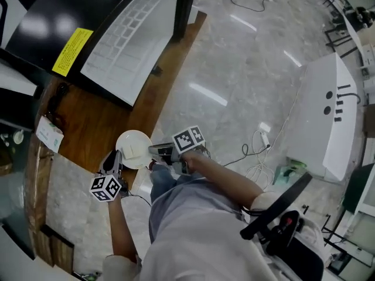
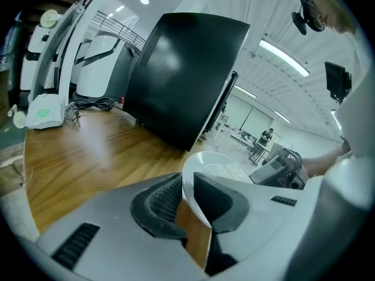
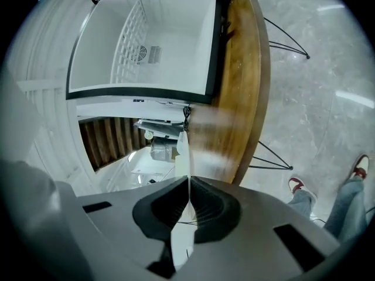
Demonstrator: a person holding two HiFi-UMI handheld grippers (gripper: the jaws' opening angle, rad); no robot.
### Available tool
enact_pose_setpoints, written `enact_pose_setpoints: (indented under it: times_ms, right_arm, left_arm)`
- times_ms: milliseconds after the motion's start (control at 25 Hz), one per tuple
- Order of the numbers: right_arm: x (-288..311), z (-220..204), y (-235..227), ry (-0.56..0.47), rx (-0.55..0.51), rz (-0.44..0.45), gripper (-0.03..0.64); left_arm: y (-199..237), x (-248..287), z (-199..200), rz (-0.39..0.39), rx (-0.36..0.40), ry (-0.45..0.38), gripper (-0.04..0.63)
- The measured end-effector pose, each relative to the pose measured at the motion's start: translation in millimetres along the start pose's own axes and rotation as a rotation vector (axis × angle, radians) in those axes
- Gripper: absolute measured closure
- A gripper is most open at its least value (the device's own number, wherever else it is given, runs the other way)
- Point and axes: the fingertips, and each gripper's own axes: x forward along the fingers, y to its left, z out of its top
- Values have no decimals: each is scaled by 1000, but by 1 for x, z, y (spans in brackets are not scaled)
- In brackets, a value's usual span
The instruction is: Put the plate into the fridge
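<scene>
A white plate (image 1: 133,149) hangs over the front edge of the wooden table (image 1: 94,122), held from both sides. My left gripper (image 1: 119,157) is shut on its near-left rim; in the left gripper view the plate (image 2: 218,164) stands between the jaws of that gripper (image 2: 187,183). My right gripper (image 1: 154,151) is shut on the right rim. In the right gripper view the plate (image 3: 182,151) shows edge-on between this gripper's (image 3: 188,186) jaws. The fridge (image 3: 152,40) stands open on the table, white inside with a wire shelf, beyond the plate.
The fridge's open door (image 1: 132,34) with white racks leans out over the table. A small white box (image 1: 50,133) lies at the table's left. A white appliance (image 1: 328,122), cables (image 1: 258,154) and a chair (image 1: 281,215) occupy the floor on the right.
</scene>
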Motion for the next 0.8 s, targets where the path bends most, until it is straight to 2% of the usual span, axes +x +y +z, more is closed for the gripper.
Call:
enact_pose_setpoints:
  times_ms: [160, 480, 680, 800]
  right_arm:
    - [-97, 10, -4, 7, -53, -10, 594]
    - [-286, 45, -15, -62, -85, 28, 594]
    - [-374, 72, -4, -114, -76, 49, 594]
    - [-404, 93, 13, -133, -65, 75, 594]
  left_arm:
    - [-93, 33, -1, 17, 28, -29, 526]
    - [-269, 115, 18, -49, 109, -132, 526]
    - [-352, 153, 46, -88, 143, -170, 526]
    - [-380, 164, 76, -103, 160, -188, 526]
